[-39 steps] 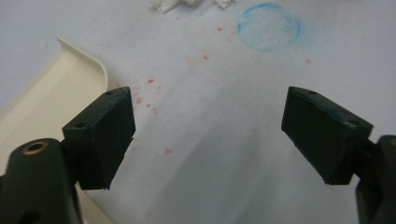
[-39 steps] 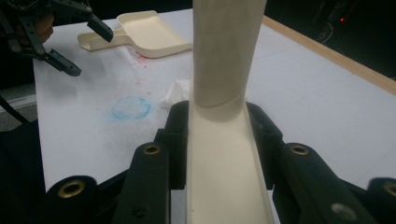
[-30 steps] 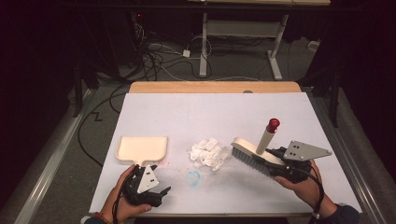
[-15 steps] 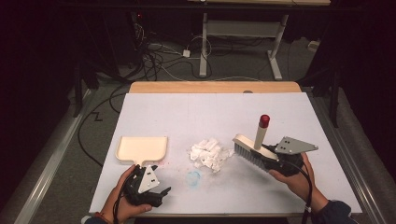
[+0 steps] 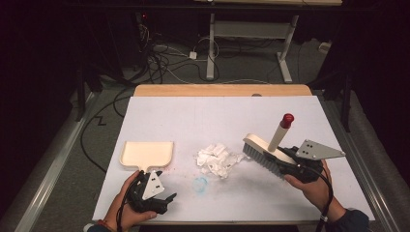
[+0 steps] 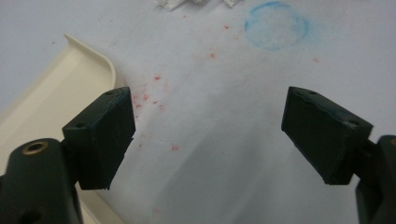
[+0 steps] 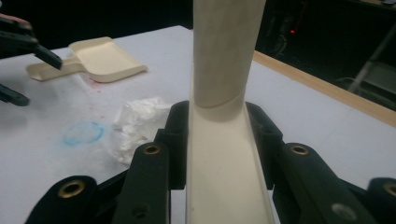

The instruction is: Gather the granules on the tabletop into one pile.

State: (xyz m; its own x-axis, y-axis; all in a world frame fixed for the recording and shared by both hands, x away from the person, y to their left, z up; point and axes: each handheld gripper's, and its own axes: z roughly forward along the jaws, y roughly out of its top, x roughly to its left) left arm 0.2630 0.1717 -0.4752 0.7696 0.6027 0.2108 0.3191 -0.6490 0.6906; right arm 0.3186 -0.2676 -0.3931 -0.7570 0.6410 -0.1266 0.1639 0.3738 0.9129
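Right claw (image 5: pixel 285 162): clamped on brush (image 5: pixel 265 151), handle tilted up, bristles on tabletop (image 5: pixel 217 113) just beside crumpled paper (image 5: pixel 216 159). Against the earlier frame, brush had shifted nearer the paper. Left claw (image 5: pixel 167 200): open, empty, low over tabletop, dustpan (image 5: pixel 146 153) just beyond it, unmoved.

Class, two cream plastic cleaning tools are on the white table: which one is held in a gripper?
The cream brush with the red-tipped handle: the right gripper clamps it. The cream dustpan lies flat, beside the open left gripper.
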